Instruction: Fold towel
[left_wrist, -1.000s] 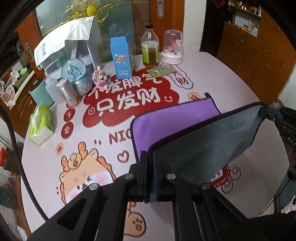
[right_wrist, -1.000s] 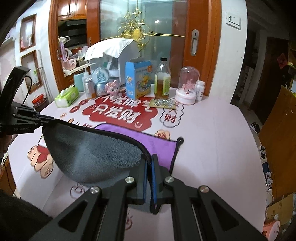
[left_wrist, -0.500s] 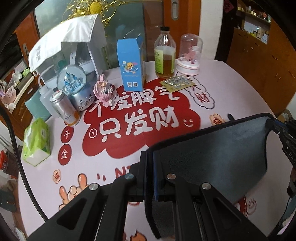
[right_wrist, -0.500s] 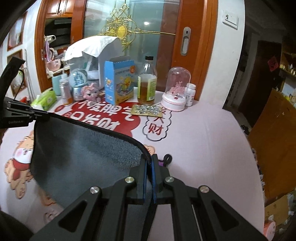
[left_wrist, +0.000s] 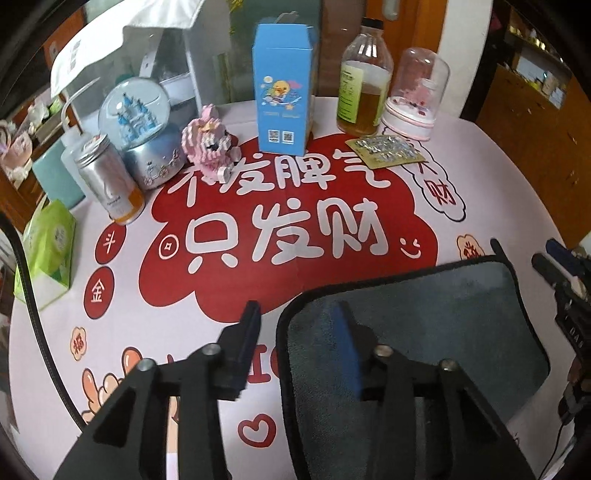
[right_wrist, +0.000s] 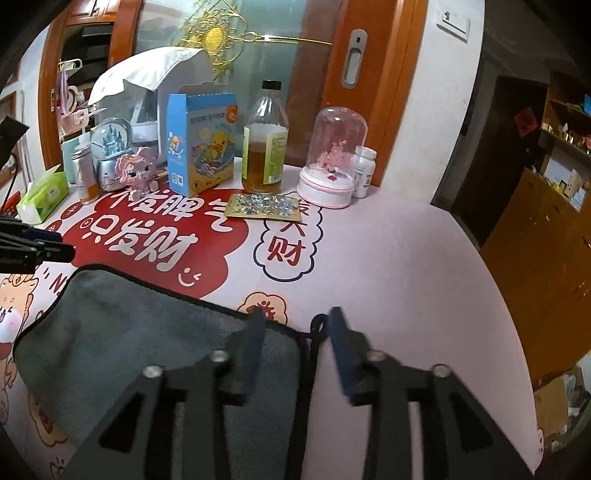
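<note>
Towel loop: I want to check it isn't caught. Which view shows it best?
The right wrist view: the loop lies on the table between the open right gripper fingers, at the towel corner. The left wrist view shows only a dark strip.

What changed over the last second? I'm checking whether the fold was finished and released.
Both grippers carried the towel's near edge forward over its purple side, then opened: the left gripper and right gripper have let go. The towel now lies folded, grey side up. The clutter behind, such as the blue box, stayed put.
</note>
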